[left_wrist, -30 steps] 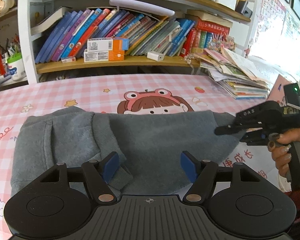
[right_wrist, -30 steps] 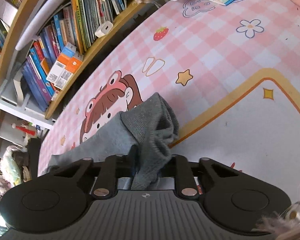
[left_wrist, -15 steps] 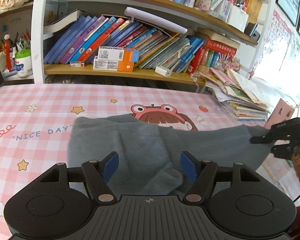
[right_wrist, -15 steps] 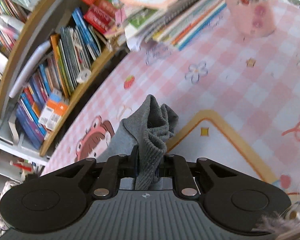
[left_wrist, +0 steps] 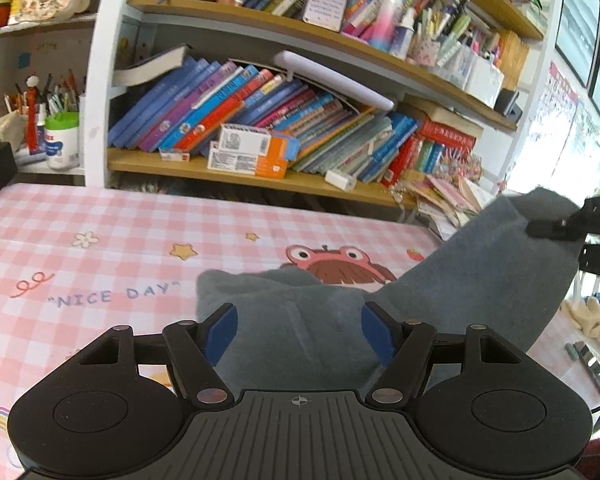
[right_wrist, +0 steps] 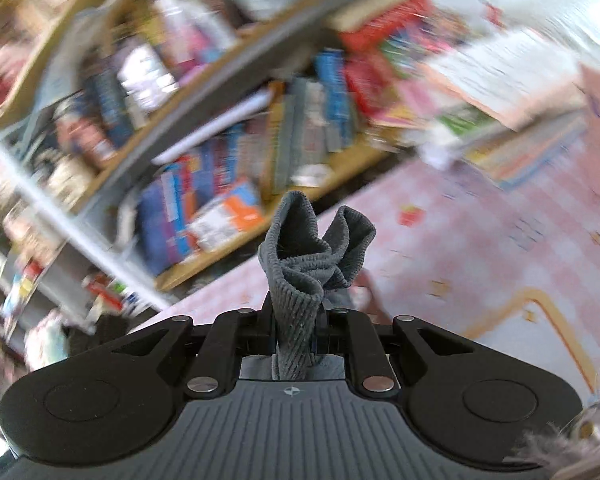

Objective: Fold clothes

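Observation:
A grey sweatshirt (left_wrist: 460, 280) hangs stretched from the pink checked table up to the right. My right gripper (right_wrist: 296, 320) is shut on its ribbed hem (right_wrist: 312, 248), which bunches up between the jaws; that gripper also shows at the right edge of the left wrist view (left_wrist: 560, 228), lifted above the table. My left gripper (left_wrist: 300, 332) is open, its blue pads (left_wrist: 220, 334) wide apart just above the lower part of the sweatshirt, holding nothing.
A bookshelf (left_wrist: 260, 176) full of books runs along the far edge of the table. A stack of books and papers (left_wrist: 444, 196) lies at the far right. A green-lidded pen jar (left_wrist: 62, 140) stands at the far left. The right wrist view is motion-blurred.
My right gripper has lifted the sweatshirt's hem up off the table and the garment has been dragged to the right. My left gripper has stayed open, rising and tilting up.

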`<state>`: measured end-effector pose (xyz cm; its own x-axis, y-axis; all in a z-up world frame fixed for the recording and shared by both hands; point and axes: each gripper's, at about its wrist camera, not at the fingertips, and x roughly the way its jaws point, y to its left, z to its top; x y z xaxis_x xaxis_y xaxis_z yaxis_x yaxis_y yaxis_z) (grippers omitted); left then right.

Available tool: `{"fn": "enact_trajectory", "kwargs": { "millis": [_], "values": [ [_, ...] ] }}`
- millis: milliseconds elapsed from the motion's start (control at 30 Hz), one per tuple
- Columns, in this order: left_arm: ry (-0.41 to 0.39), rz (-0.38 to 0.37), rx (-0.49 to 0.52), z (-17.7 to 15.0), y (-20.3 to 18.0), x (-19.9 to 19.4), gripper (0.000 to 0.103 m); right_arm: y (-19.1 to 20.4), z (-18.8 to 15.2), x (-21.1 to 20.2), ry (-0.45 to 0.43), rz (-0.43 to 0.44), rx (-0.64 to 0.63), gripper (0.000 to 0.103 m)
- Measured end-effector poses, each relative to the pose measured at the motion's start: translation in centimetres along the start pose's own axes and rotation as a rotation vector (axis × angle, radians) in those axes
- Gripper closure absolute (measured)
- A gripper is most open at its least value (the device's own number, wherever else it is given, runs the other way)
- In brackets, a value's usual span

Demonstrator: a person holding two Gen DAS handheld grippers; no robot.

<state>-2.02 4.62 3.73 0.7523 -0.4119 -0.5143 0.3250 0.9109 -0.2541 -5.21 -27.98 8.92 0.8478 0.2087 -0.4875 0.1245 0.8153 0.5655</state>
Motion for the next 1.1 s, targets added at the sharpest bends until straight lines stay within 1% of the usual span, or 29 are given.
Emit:
{"fn": "enact_trajectory", "kwargs": {
  "millis": [133, 300, 367, 433, 533, 567, 633, 700, 767, 833, 900, 1000, 1100],
  "values": [
    [-0.022, 0.007, -0.03, 0.1, 2.2, -0.9, 0.033, 5.5, -1.4, 1.1, 0.02, 0.049, -0.153, 0.09],
    [-0.038, 0.011, -0.086, 0.0, 5.1, -2.0, 0.033, 11.1, -4.7, 3.7, 0.09, 0.085, -0.342, 0.09],
    [-0.046, 0.009, -0.091, -0.1, 6.0, -2.5, 0.032, 12.4, -6.2, 5.2, 0.141, 0.09, -0.393, 0.09],
    [-0.054, 0.01, -0.092, -0.2, 6.8, -3.1, 0.028, 13.6, -7.7, 6.6, 0.19, 0.092, -0.44, 0.09],
    [-0.06, 0.017, -0.099, -0.3, 8.0, -3.6, 0.028, 14.6, -9.8, 8.7, 0.259, 0.081, -0.487, 0.089],
    [-0.06, 0.021, -0.105, -0.4, 8.4, -3.8, 0.028, 15.0, -10.5, 9.4, 0.283, 0.077, -0.502, 0.087],
    [-0.06, 0.026, -0.118, -0.4, 9.2, -4.0, 0.028, 15.5, -11.8, 10.8, 0.332, 0.076, -0.528, 0.08],
    [-0.061, 0.023, -0.131, -0.3, 9.8, -4.1, 0.028, 15.7, -12.8, 12.0, 0.391, 0.104, -0.523, 0.064],
    [-0.062, 0.017, -0.134, -0.2, 10.1, -4.0, 0.028, 15.4, -13.3, 12.5, 0.44, 0.175, -0.455, 0.054],
    [-0.063, 0.008, -0.134, -0.1, 10.2, -3.8, 0.028, 14.8, -13.3, 12.7, 0.474, 0.237, -0.369, 0.05],
    [-0.064, -0.008, -0.135, 0.0, 10.1, -3.4, 0.028, 14.3, -12.9, 12.0, 0.459, 0.25, -0.333, 0.043],
    [-0.053, -0.046, -0.144, 0.2, 9.9, -2.5, 0.028, 13.2, -11.7, 10.4, 0.402, 0.251, -0.294, 0.037],
    [-0.026, -0.081, -0.162, 0.5, 9.4, -1.0, 0.028, 11.5, -10.0, 9.2, 0.335, 0.221, -0.258, 0.032]
  ]
}}
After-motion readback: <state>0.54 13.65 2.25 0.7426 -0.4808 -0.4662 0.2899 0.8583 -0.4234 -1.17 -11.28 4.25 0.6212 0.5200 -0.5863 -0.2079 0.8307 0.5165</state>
